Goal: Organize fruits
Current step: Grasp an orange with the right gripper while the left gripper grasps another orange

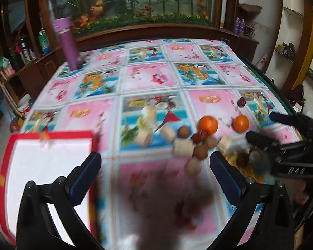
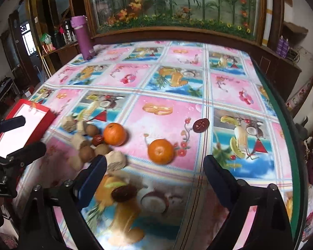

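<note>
Take the red-rimmed tray (image 1: 50,158) as the fixed mark: it sits at one end of the table, its white floor bare, most likely the place where the fruit is meant to end up. None of the fruit is in it yet. The nearer orange (image 2: 114,134) lies a little way off from the tray, pressed into a loose cluster of brown round fruits (image 2: 87,153), pale chunks (image 2: 115,160) and a small red date (image 2: 97,140). A second orange (image 2: 161,151) sits alone, further from the tray, and a dark date (image 2: 201,125) lies further off again. One more dark date (image 2: 123,192) lies on the cloth (close under the right wrist camera).

The left gripper (image 1: 155,175) hangs with its fingers spread wide and nothing between them, one finger over the tray's edge and the other toward the cluster. The right gripper (image 2: 155,167) is also spread and empty, its gap lined up with the lone orange, which I judge to be its target. Both tilt downward, suiting a pick from above. The purple flask (image 2: 83,39) stands far from the tray, out of the way.
</note>
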A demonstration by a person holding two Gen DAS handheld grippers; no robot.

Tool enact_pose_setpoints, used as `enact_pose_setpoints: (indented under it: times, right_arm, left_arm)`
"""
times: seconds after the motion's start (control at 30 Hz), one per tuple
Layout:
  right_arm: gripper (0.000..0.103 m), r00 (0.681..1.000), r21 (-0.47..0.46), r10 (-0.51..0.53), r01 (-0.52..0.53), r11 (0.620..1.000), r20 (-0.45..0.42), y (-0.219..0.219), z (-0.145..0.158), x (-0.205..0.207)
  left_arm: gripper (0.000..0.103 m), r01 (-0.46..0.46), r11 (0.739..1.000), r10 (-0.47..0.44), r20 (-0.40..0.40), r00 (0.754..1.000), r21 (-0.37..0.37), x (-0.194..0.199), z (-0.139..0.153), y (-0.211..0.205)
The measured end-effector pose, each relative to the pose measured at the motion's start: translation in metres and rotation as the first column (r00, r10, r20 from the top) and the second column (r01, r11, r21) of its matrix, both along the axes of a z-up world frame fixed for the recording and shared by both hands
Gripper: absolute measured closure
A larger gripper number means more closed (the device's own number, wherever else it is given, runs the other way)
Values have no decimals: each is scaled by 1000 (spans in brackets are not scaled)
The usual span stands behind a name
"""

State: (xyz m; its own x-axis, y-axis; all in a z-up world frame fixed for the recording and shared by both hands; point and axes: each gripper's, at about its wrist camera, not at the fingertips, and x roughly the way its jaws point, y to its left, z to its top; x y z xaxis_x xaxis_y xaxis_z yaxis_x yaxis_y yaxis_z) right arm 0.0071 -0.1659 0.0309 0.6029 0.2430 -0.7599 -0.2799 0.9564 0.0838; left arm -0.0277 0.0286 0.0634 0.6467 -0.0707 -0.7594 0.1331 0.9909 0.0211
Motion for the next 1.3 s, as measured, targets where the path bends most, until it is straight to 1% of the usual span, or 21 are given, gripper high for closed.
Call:
enact_pose_setpoints:
  times: [0.03, 0.07, 0.13, 0.23, 0.33, 0.37, 0.4, 0.47, 0.53, 0.6, 0.63, 0.73, 0.9, 0.97, 1.07, 1.17, 1.2, 1.27, 1.3]
  right_arm:
    - [26, 1000, 11, -2, 3, 1000, -26, -3, -5, 6]
    - [28, 999, 22, -4, 4, 1000, -42, -5, -7, 9]
    - [28, 999, 36, -7, 9, 999, -51, -9, -10, 12]
    - [28, 999, 33, 3, -2, 999, -45, -8, -9, 14]
    - [28, 999, 24, 13, -12, 1000, -49, -8, -11, 17]
    - [30, 999, 21, 13, -12, 1000, -50, -8, -12, 18]
    - [33, 998, 24, 17, -16, 1000, -55, -9, -14, 19]
    - [43, 997, 36, 28, -25, 999, -74, -9, -16, 21]
    - [45, 996, 41, 35, -32, 999, -85, -9, -20, 23]
    - [47, 995, 42, 36, -33, 999, -89, -9, -22, 24]
    - [48, 995, 42, 38, -34, 999, -91, -9, -23, 24]
    - [49, 995, 41, 40, -37, 998, -86, -9, -24, 25]
    - [51, 996, 39, 41, -38, 999, -76, -7, -24, 25]
    - [51, 997, 48, 42, -39, 998, -71, -9, -24, 25]
    - [52, 997, 38, 47, -45, 998, -62, -8, -25, 24]
    - [52, 997, 27, 51, -50, 998, -51, -6, -26, 24]
    - [54, 998, 29, 48, -47, 998, -48, -7, -26, 24]
    - [61, 998, 43, 45, -43, 998, -45, -8, -26, 25]
    - [64, 998, 54, 47, -45, 998, -47, -9, -26, 25]
  left_arm:
    - [0, 14, 1000, -14, -14, 1000, 2, 9, -2, -5]
    - [0, 32, 999, -32, -30, 999, 7, 20, -4, -12]
    - [0, 60, 998, -60, -43, 997, 15, 33, -8, -20]
    - [0, 104, 994, -102, -61, 993, 35, 54, -11, -31]
    - [0, 164, 985, -160, -79, 984, 50, 66, -14, -40]
    - [0, 193, 980, -188, -91, 978, 50, 70, -16, -43]
    - [0, 201, 978, -195, -98, 976, 56, 74, -17, -44]
    - [3, 234, 971, -227, -111, 967, 49, 77, -20, -46]
    - [11, 264, 963, -256, -124, 959, 49, 79, -21, -49]
    - [15, 289, 956, -281, -139, 950, 42, 82, -24, -53]
    - [21, 294, 955, -285, -146, 947, 41, 83, -26, -54]
    - [26, 322, 947, -316, -164, 935, 11, 88, -30, -58]
    - [28, 358, 934, -353, -185, 917, -12, 92, -31, -67]
    - [28, 360, 932, -360, -181, 915, -33, 93, -28, -68]
    - [28, 374, 927, -369, -192, 909, -14, 94, -31, -72]
    - [28, 370, 928, -371, -222, 902, -51, 98, -38, -69]
    - [28, 369, 927, -373, -224, 900, -62, 98, -39, -67]
    - [33, 372, 925, -379, -231, 896, -78, 100, -41, -66]
    - [40, 375, 924, -383, -237, 893, -80, 100, -42, -67]
